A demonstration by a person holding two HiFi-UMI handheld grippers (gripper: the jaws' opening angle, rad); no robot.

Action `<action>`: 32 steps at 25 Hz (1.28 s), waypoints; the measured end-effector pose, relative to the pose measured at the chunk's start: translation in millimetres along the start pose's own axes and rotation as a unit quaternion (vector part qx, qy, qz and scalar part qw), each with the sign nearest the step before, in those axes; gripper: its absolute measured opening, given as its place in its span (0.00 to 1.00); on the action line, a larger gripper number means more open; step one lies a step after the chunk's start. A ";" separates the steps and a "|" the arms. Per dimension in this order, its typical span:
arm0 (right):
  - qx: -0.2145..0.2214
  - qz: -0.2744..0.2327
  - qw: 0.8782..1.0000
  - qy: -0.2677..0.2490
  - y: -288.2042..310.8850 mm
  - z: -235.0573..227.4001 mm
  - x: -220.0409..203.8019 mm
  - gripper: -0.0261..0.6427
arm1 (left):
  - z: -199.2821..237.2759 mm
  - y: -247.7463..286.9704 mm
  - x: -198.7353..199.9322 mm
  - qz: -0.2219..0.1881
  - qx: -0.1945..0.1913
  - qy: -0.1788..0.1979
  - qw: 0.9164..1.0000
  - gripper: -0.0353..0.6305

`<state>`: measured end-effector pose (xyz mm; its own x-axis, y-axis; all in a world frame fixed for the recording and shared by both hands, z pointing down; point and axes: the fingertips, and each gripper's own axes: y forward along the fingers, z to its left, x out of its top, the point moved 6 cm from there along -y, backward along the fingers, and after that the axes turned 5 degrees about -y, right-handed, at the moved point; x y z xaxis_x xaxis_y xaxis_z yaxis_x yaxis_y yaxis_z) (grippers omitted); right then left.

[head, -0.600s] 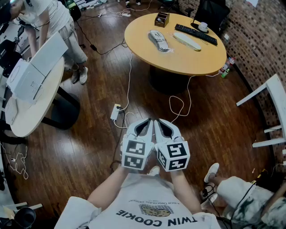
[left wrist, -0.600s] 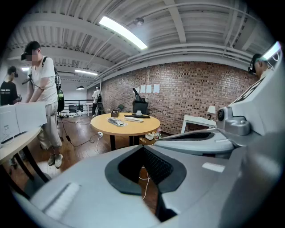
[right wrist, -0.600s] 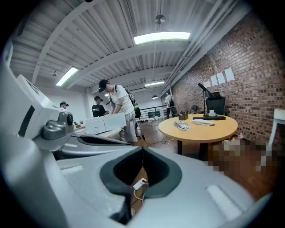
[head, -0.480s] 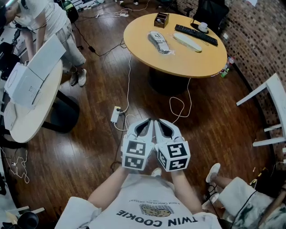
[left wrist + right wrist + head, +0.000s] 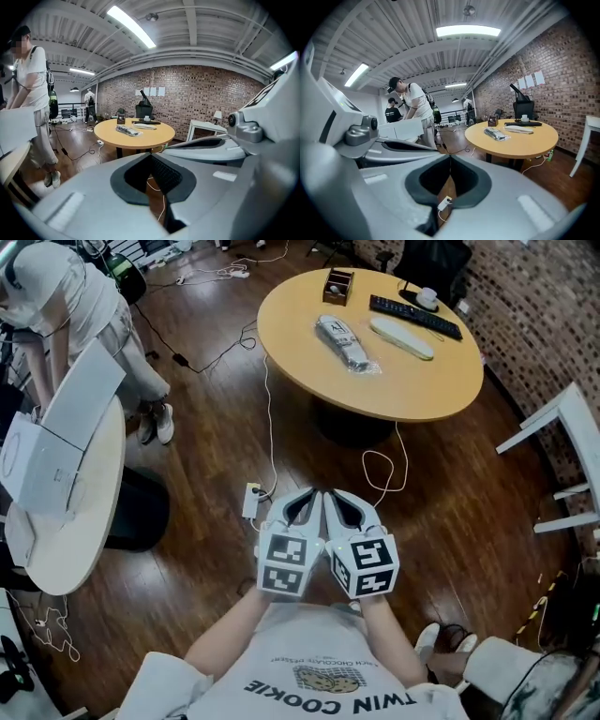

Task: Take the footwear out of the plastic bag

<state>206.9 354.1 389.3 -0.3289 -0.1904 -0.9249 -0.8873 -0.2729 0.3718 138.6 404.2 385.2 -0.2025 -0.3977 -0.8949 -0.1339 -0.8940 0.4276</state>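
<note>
Table [image 5: 422, 381] has slid lower in view — left gripper [image 5: 309, 495] and right gripper [image 5: 336, 495], jaws pressed together.

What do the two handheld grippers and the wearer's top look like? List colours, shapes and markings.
The left gripper and right gripper are matching pale grey moulded shells tapering to jaws lined with black pads. Each bears a cube of black-and-white square markers at the rear. The person wears a white short-sleeved T-shirt printed TWIN COOKIE.
</note>
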 end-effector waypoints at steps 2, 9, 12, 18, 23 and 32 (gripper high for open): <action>-0.009 0.001 1.000 -0.001 17.4 7.0 10.0 0.04 | 20.7 1.8 7.1 -0.002 -0.008 0.005 1.000 0.06; -0.031 -0.002 0.999 -0.006 64.2 17.5 34.8 0.04 | 70.1 15.3 26.3 -0.005 -0.036 -0.002 0.999 0.06; -0.041 -0.001 0.999 -0.007 75.2 9.2 38.5 0.04 | 77.3 28.7 30.5 -0.002 -0.043 0.001 0.999 0.06; -0.046 0.004 0.999 0.008 101.2 -22.1 39.1 0.04 | 82.8 67.1 39.2 0.007 -0.050 0.004 0.999 0.06; -0.037 0.004 0.999 0.010 136.6 -60.3 46.5 0.04 | 94.0 114.2 52.7 0.010 -0.042 -0.002 0.999 0.06; -0.017 0.008 1.000 0.004 186.1 -163.1 75.1 0.04 | 87.5 220.0 99.8 0.015 -0.019 0.001 1.000 0.06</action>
<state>69.8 135.2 401.9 -0.3399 -0.2029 -0.9183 -0.8702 -0.3025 0.3890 4.1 185.8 401.2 -0.2031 -0.4257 -0.8818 -0.0909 -0.8884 0.4499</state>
